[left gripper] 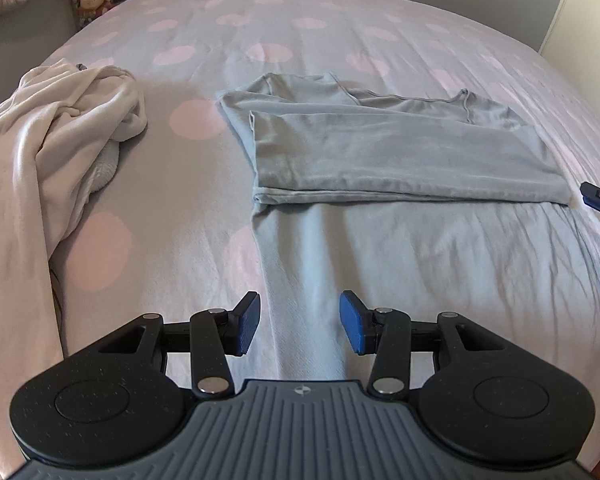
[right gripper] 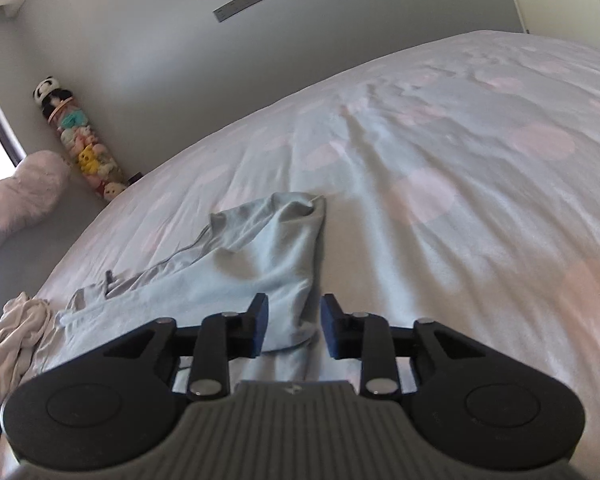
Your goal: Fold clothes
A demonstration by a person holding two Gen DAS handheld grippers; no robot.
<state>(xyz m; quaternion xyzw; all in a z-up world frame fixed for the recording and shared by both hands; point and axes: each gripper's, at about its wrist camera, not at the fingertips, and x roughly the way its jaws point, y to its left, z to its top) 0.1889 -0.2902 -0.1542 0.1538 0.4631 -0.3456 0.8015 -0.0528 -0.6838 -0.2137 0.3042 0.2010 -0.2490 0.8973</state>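
Polka-dot bed (left gripper: 260,20): grey shirt (left gripper: 400,152) lies partly folded mid-bed, lower half flat, cream garment (left gripper: 60,128) crumpled at left; left gripper (left gripper: 299,326) and right gripper (right gripper: 294,326) both spread, holding nothing.

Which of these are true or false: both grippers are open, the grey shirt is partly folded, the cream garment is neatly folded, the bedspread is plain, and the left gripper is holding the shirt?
1. Both grippers are open. True: the left gripper and right gripper both have their fingers spread apart.
2. The grey shirt is partly folded. True: one part is doubled over on top, and a single layer runs on toward the left gripper.
3. The cream garment is neatly folded. False: it lies crumpled in a heap.
4. The bedspread is plain. False: it has pink dots.
5. The left gripper is holding the shirt. False: nothing is pinched between its fingers.
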